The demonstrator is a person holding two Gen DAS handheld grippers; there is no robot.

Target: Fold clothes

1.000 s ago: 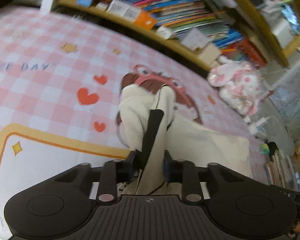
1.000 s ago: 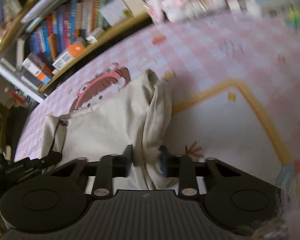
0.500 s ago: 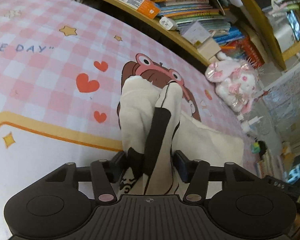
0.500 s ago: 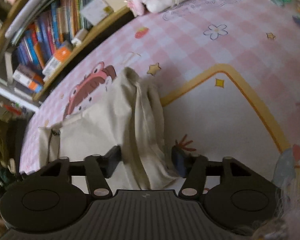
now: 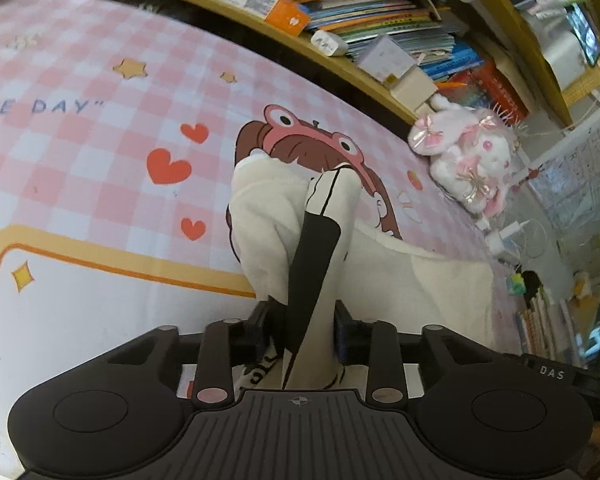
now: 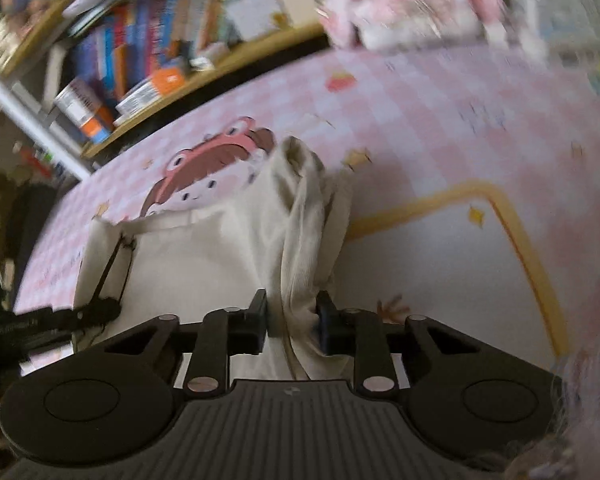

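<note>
Plush bunny [image 5: 466, 156] beside bookshelf [image 5: 340, 28]

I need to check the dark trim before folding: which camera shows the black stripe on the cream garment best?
The left wrist view: the black stripe runs sharply up the bunched cream garment from between the jaws. The right wrist view is motion-blurred and shows only plain cream cloth, with no stripe visible.

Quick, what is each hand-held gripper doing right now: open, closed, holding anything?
Left hand-held gripper: closed on a bunched fold of the cream garment.
Right hand-held gripper: closed on another fold of the same garment.
</note>
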